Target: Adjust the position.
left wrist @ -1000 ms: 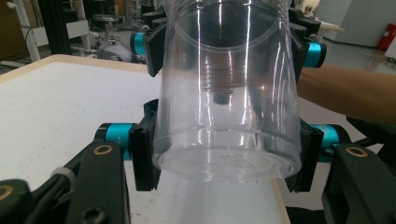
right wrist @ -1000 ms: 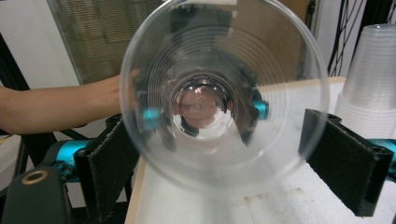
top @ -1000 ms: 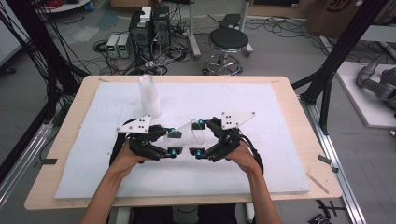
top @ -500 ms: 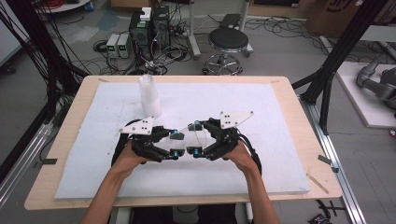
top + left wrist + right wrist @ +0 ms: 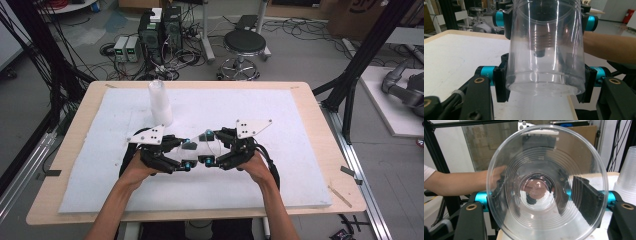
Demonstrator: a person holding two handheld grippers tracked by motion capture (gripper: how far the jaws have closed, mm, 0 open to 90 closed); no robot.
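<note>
A clear plastic cup [image 5: 202, 145] hangs on its side above the white mat [image 5: 280, 125] near the front middle of the bench [image 5: 320, 107], held between the two hands. The left tongs [image 5: 189, 155] are clamped on the cup's base end; in the left gripper view the cup [image 5: 545, 47] stands between the black jaws, whose pads press its wall on both sides near the bottom ring. The right tongs [image 5: 204, 149] face them from the other side, and their jaws have just been closing, with the cup's rim end between them. In the right gripper view the cup's [image 5: 546, 185] open mouth looks straight back at the camera, and the dark pads lie close on either side of the wall; they seem to touch it, though through the clear plastic that is hard to make sure of. So the cup's long axis runs level from one pair of tongs to the other, base toward the left hand, mouth toward the right. Both hands are equally close to it. Any pull apart would probably go along that line. A stack of cups [image 5: 160, 102] stands upright farther back on the mat, well apart from the hands.
</note>
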